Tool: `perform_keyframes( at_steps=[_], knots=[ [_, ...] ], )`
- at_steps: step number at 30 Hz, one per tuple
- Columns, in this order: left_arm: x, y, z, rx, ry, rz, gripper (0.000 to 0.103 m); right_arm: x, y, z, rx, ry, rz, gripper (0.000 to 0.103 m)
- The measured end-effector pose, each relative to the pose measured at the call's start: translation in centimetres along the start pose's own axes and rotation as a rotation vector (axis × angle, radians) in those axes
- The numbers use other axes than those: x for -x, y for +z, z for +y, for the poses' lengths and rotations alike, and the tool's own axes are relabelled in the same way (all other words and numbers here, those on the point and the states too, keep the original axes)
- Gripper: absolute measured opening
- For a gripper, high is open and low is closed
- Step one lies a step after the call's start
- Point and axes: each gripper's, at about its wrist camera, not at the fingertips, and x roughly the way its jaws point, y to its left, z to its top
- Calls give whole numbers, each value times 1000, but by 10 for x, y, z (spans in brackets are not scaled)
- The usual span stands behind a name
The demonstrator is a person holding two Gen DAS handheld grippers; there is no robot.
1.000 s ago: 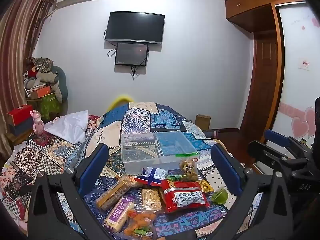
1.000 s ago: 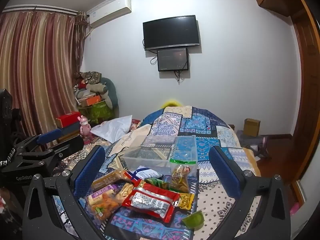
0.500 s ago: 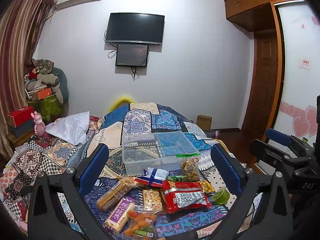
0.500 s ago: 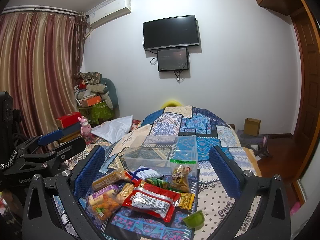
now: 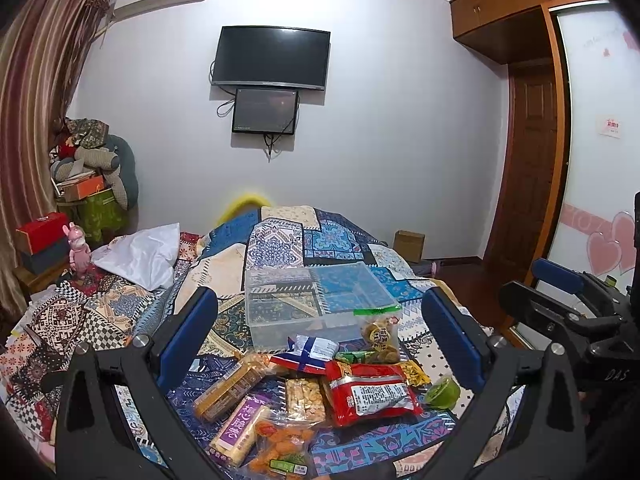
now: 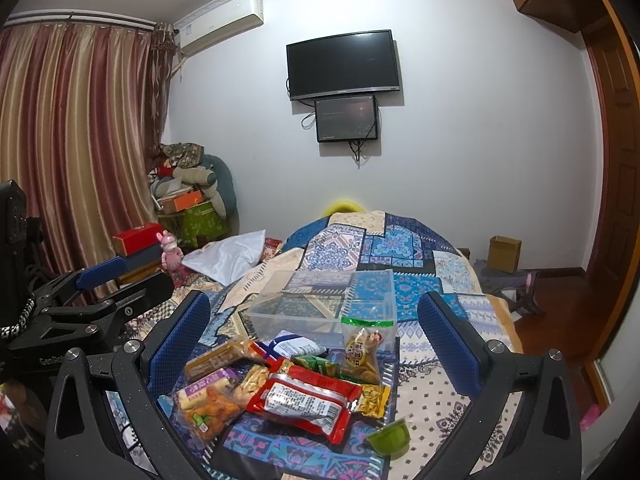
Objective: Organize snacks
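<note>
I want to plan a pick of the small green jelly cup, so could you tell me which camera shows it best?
The right wrist view shows it best: the green jelly cup sits fully visible on the quilt, in front of the red snack bag. In the left wrist view the cup is smaller, close beside the left gripper's right finger.

A clear plastic box (image 5: 320, 300) stands upright and open on the bed; just before it lies a heap of snack packets: a red packet (image 5: 370, 394) flat on top, a blue-and-white pouch (image 5: 310, 354) touching the box, a green jelly cup (image 5: 442, 392) slightly apart.
</note>
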Motion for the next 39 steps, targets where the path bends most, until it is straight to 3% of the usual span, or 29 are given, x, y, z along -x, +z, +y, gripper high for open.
perform_keyframes(
  at_steps=[39],
  knots=[
    [-1, -2, 2, 1, -7, 13, 103, 1, -1, -4, -15, -3, 4, 103]
  ],
)
